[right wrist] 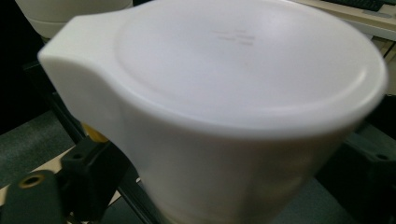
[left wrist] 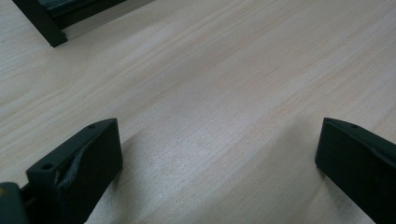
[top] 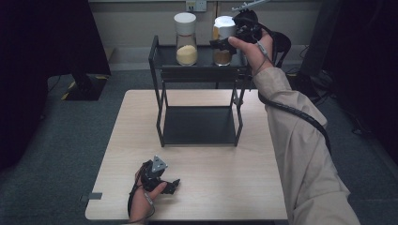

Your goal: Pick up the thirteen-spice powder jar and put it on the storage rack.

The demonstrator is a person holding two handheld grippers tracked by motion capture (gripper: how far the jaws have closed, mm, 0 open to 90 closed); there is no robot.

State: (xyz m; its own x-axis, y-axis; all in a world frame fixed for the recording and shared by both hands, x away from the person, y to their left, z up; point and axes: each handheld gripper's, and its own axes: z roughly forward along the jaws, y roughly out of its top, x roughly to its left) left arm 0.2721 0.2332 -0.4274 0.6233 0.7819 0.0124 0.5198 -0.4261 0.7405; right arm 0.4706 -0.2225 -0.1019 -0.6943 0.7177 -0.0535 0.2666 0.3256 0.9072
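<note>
At the lower left of the high view, the left gripper rests on the pale table. Its jaws stand wide apart with only bare wood between them.

Further up, in the middle of the frame, a black rack stands on the table. On its top shelf, at the upper centre, there is a jar with yellow powder. Just to the right of it stands the jar with brown powder, and the right gripper is at its white lid.

In the right gripper view the jaws stand on both sides of the lid, quite far open; whether they press on it I cannot tell.

This jar is probably glass, so stiff, smooth and fragile, and rather heavy for its size. The lid is slippery plastic and may come loose, so I think a hold lower, on the body under the lid, is safer.
</note>
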